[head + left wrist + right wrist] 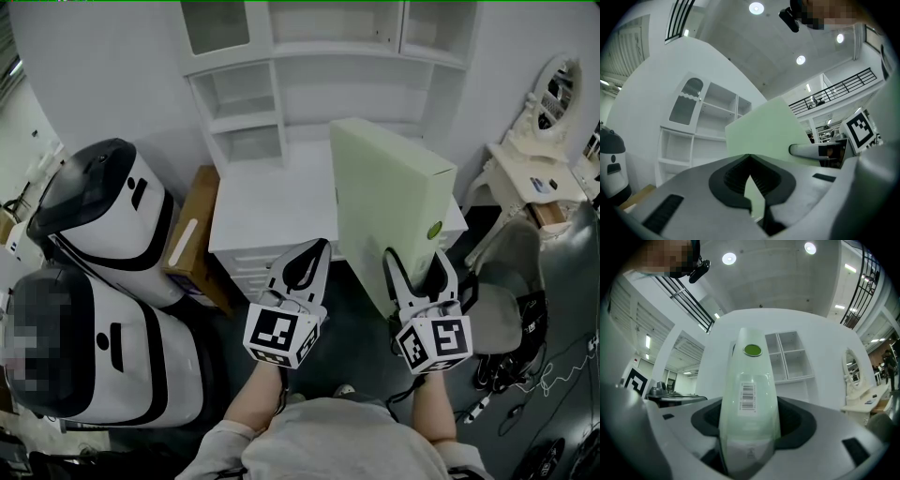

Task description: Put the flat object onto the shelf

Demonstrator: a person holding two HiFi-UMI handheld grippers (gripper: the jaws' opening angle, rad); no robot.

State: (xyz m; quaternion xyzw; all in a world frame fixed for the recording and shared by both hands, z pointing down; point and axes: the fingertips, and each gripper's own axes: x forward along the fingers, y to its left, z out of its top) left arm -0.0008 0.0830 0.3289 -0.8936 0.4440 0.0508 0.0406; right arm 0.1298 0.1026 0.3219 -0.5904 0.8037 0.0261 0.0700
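A flat, smooth pale-green box (380, 187) stands upright in the right gripper (420, 267) — jaws wide, clamping its narrow edge — before the white shelf unit (246, 103); the left gripper (305, 267) is closed, empty.

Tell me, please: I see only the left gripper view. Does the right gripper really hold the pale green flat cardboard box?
Observer: Yes. The right gripper view shows the right gripper shut on the pale green flat cardboard box, on its narrow edge with a barcode label.
Operator: Is it on the shelf already?
Observer: No. In the head view it is held upright over the right part of the white drawer desk, in front of the white shelf unit.
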